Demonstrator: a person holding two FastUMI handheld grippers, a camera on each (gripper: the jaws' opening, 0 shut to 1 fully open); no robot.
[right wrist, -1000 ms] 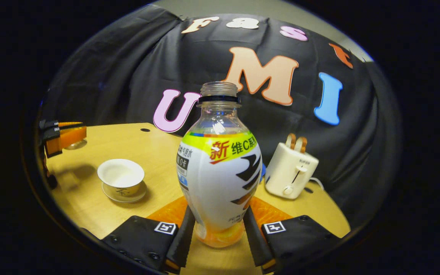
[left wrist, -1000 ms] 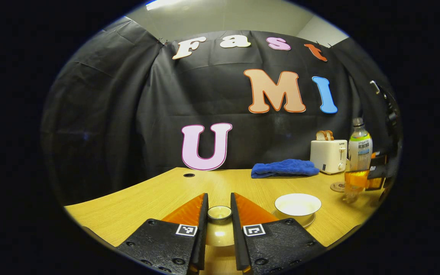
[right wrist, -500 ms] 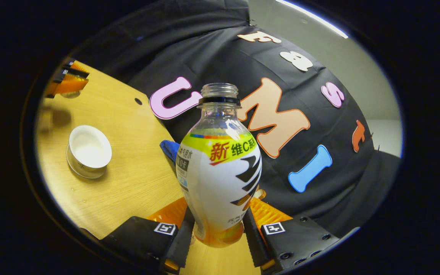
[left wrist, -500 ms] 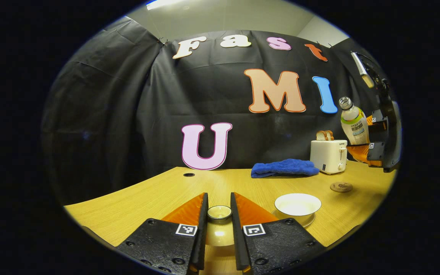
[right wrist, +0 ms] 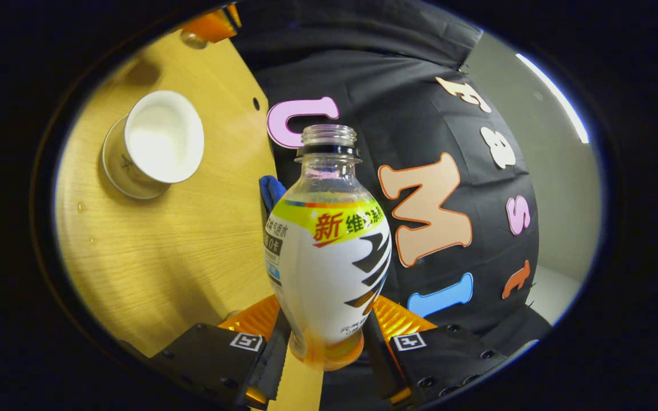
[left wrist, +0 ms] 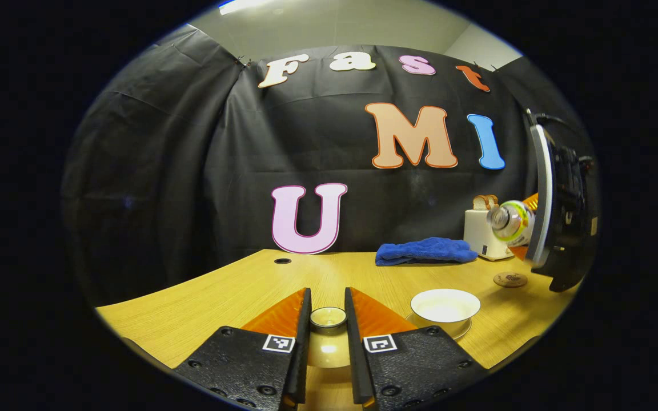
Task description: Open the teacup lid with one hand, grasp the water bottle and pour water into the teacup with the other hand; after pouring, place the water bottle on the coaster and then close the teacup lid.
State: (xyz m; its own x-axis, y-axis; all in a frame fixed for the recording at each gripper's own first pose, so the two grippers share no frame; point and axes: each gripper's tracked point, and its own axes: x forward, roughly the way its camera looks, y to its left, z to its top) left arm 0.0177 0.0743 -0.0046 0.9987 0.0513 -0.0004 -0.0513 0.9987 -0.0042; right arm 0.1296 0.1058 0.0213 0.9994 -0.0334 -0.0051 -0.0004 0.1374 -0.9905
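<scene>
My left gripper is shut on the knob of the pale teacup lid, held low over the table. To its right the white teacup stands uncovered on its saucer. In the left gripper view the water bottle hangs in the air, tipped on its side with its uncapped mouth toward the cup, held by my right gripper. In the right gripper view my right gripper is shut on the bottle near its base. The teacup lies to the upper left there, and my left gripper at the top.
A round brown coaster lies on the wooden table behind the cup. A white toaster with bread and a blue cloth sit along the back edge. The blue cloth peeks out behind the bottle.
My right gripper has lifted the bottle off the table beside the coaster and tipped it from upright onto its side toward the cup. The left gripper and lid have not moved.
</scene>
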